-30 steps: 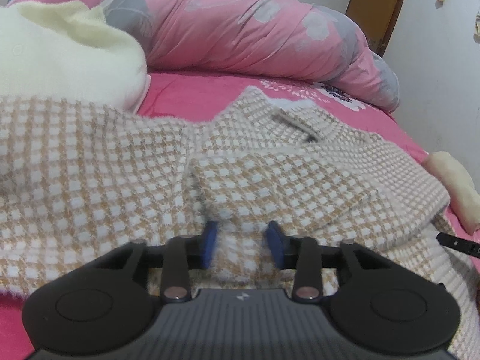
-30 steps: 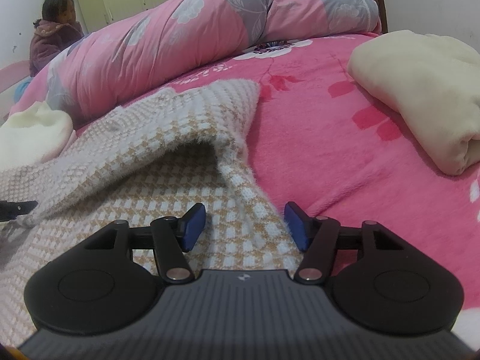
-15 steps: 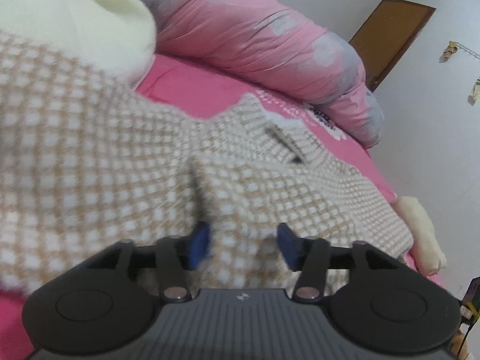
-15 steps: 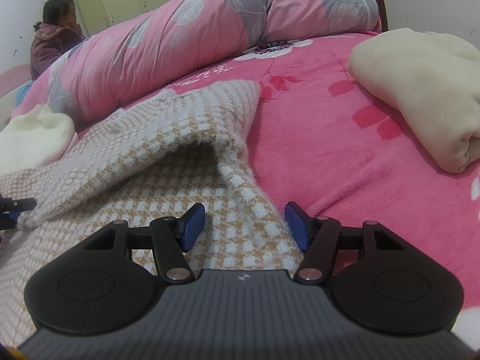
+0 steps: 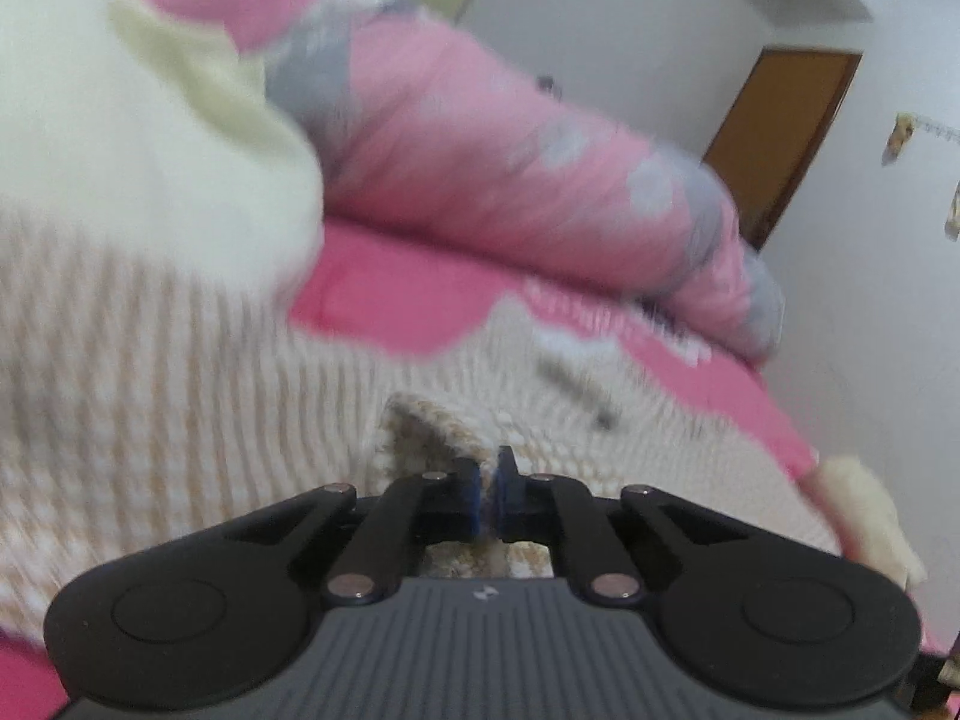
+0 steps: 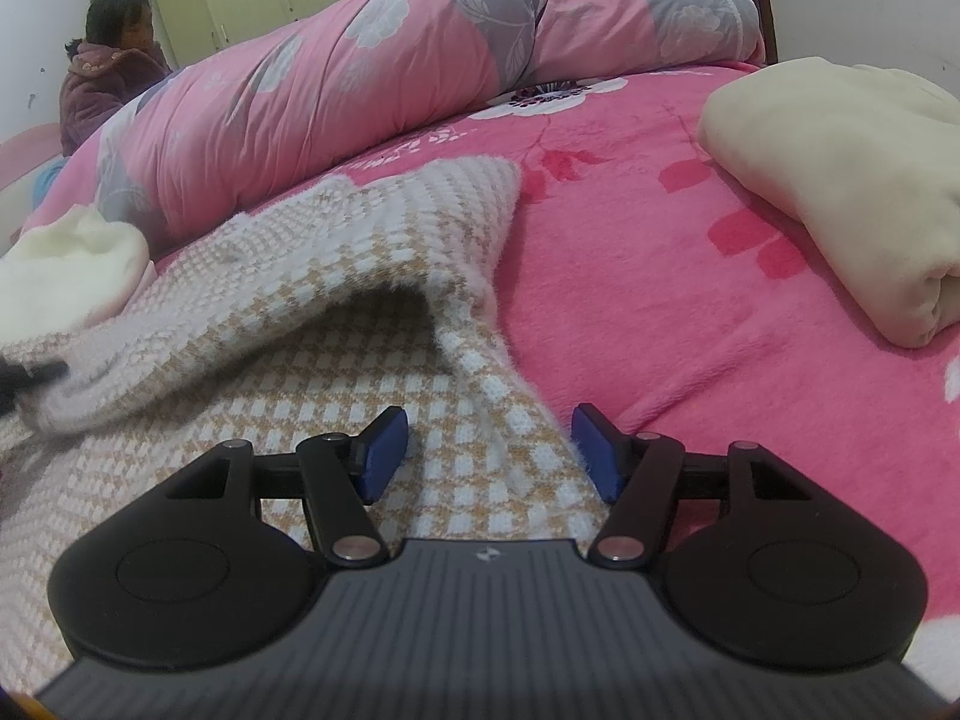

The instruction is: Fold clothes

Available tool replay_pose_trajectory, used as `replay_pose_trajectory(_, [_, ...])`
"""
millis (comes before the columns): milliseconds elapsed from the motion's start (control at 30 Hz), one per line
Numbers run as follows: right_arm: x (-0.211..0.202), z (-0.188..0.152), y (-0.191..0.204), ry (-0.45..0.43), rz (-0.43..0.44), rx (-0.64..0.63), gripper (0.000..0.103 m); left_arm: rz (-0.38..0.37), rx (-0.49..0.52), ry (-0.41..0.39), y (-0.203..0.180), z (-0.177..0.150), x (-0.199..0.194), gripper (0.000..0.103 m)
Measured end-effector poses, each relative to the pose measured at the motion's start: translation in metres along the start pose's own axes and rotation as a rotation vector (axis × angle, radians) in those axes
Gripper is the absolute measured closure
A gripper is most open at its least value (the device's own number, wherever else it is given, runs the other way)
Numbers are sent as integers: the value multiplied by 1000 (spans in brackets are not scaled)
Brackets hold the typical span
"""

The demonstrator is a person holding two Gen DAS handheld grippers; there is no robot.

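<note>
The checked sweater [image 6: 336, 324] lies spread on the pink bed [image 6: 660, 312]. The left tongs [image 5: 487, 483] pinch a raised fold of it between nearly closed pads. The right tongs [image 6: 489, 450] gape wide over its edge, holding nothing.

A bed covered in a bright pink floral blanket, with clothes and bedding lying on it.

The pink blanket [image 6: 660, 324] has red and white flower prints and covers the whole bed. A tan-and-white checked knit sweater [image 6: 336, 276] lies spread on it, one edge lifted into a fold. A rolled pink-and-grey floral duvet [image 6: 384, 78] lies along the far side. A folded cream garment [image 6: 840, 192] rests on the blanket, apart from the sweater, at the right in the right wrist view. Another cream fleece garment [image 6: 72, 264] lies at the sweater's opposite side, touching it.
</note>
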State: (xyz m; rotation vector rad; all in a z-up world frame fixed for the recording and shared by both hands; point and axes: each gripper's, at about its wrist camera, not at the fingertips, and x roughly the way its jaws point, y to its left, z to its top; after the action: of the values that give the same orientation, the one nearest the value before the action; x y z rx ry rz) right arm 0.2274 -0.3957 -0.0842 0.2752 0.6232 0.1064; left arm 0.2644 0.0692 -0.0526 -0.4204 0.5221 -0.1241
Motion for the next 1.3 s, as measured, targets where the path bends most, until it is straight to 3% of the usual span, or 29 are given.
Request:
replay_pose_trajectory(100, [1,1,2,2,-7,-11,42,31,25,-32,2,9,-5,98])
replay_pose_trajectory(267, [12,13,16,22,-54,-109,42,86,7,58,22,-7,10,98])
replay_pose_trajectory(533, [30,32,38,52,-129,-266,42,84,60,2,6,-5,-8,98])
replay_pose_trajectory(567, [32,35,41,56,-139,-285,45,81,60,-4,4,-5,-9,98])
replay_pose_trajectory(600, [34,37,44,60,-148,-305,54,80,66,-4,2,-5,-10,98])
replay_pose_trajectory(667, [36,42,45,56,-165,-317,83,73,74,-1,-1,-6,-11,98])
replay_pose_trajectory(767, [21,44,25,-4,-136,-195,82,100,129,24,-4,-14,-3,98])
replay_pose_trajectory(933, [33,34,8,58,-123,-166,77,133,118,90,7,-29,13,98])
replay_pose_trajectory(1000, [30,35,13,67,-167,-216,57,129,143,114,7,-29,14,96])
replay_pose_trajectory(1100, [16,34,14,84,-175,-271,45,154,192,126,5,-26,2,82])
replay_pose_trajectory(1200, [-8,40,12,110,-152,-305,40,195,223,93,8,-23,-20,69])
replay_pose_trajectory(1300, [-32,54,18,83,-132,-343,37,225,251,5,5,-19,-45,69])
